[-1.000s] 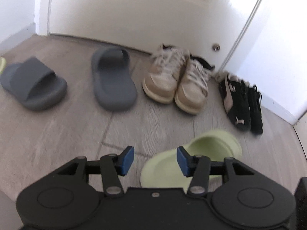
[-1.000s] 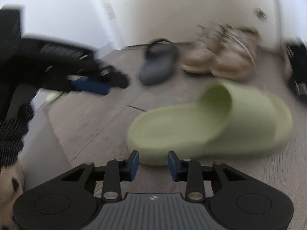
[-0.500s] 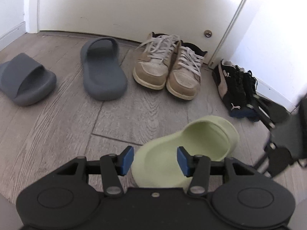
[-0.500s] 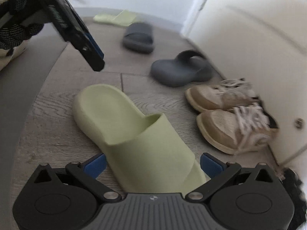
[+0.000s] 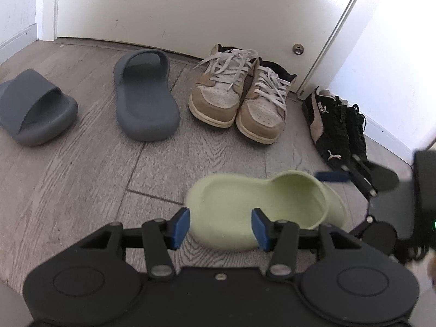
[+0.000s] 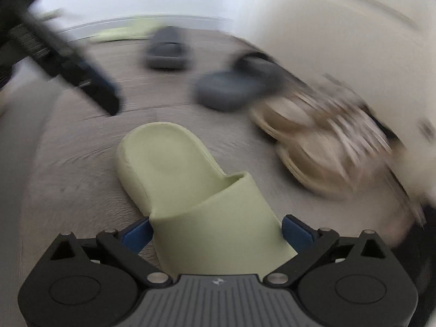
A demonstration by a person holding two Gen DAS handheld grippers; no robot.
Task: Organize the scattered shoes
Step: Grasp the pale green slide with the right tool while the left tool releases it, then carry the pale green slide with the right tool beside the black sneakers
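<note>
Left wrist view: left tool (image 5: 220, 224) open, holding nothing, hovering just above near end of green slide (image 5: 261, 207) on floor (image 5: 81, 179). Far side by door (image 5: 190, 5): tan sneakers (image 5: 239, 103) paired, black sneakers (image 5: 338, 125) paired far right. Grey slide (image 5: 145, 95) lined up w/ them; 2nd grey slide (image 5: 35, 109) off to left, angled, apart from its mate.

Right wrist view (blurred): right tool (image 6: 216, 234) open wide, fingers either side of green slide's strap end; contact can't be told. 2nd green slide (image 6: 122, 32) far back nr wall.

Progress, as judged: sneakers done; grey pair half done; green pair left, approx. halfway overall.
</note>
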